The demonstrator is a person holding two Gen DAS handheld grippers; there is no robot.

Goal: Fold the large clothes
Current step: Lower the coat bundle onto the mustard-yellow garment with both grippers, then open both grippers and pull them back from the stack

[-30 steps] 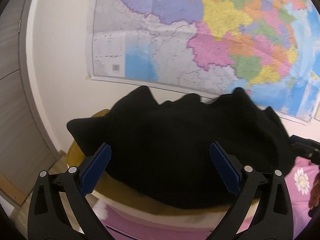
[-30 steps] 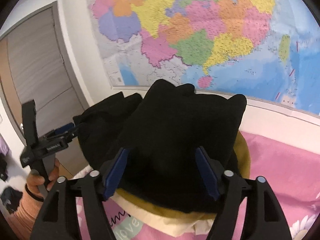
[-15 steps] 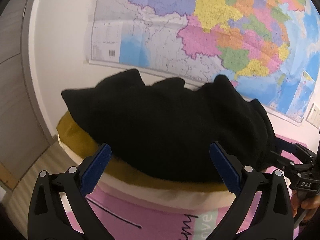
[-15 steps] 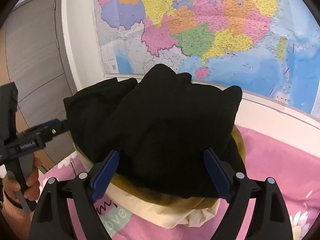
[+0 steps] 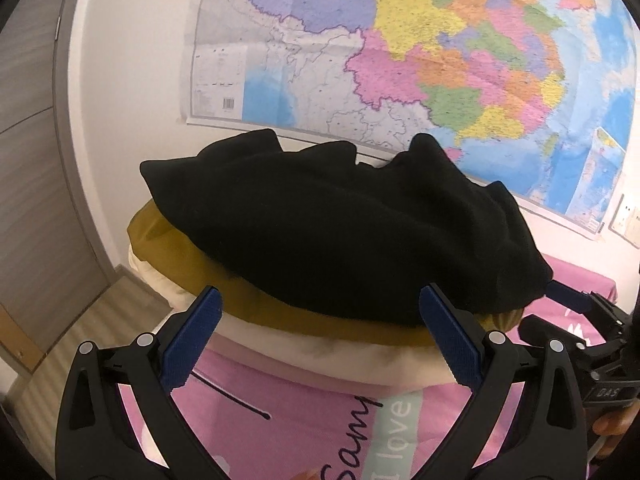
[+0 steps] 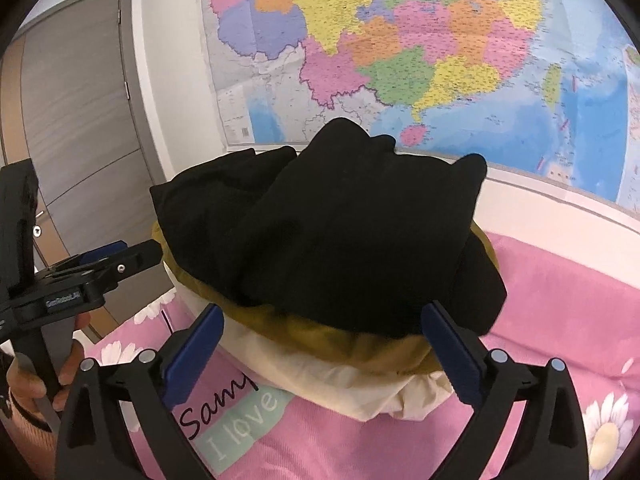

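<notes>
A folded black garment (image 5: 340,232) lies on top of a stack, over a mustard-yellow garment (image 5: 280,312) and a cream one (image 5: 304,364), on the pink bed. It also shows in the right wrist view (image 6: 340,236). My left gripper (image 5: 320,340) is open and empty, just short of the stack's near edge. My right gripper (image 6: 324,348) is open and empty, also just in front of the stack. The right gripper appears at the right of the left wrist view (image 5: 576,312). The left gripper appears at the left of the right wrist view (image 6: 100,268).
A pink flowered bedsheet (image 6: 560,320) with printed words covers the bed. A large coloured map (image 5: 400,60) hangs on the white wall behind the stack. A grey door (image 6: 80,120) and wooden floor (image 5: 72,328) lie to the left.
Both grippers have drawn back from the black garment, which now rests on the stack. The right gripper's jaws stand wider apart than a second ago.
</notes>
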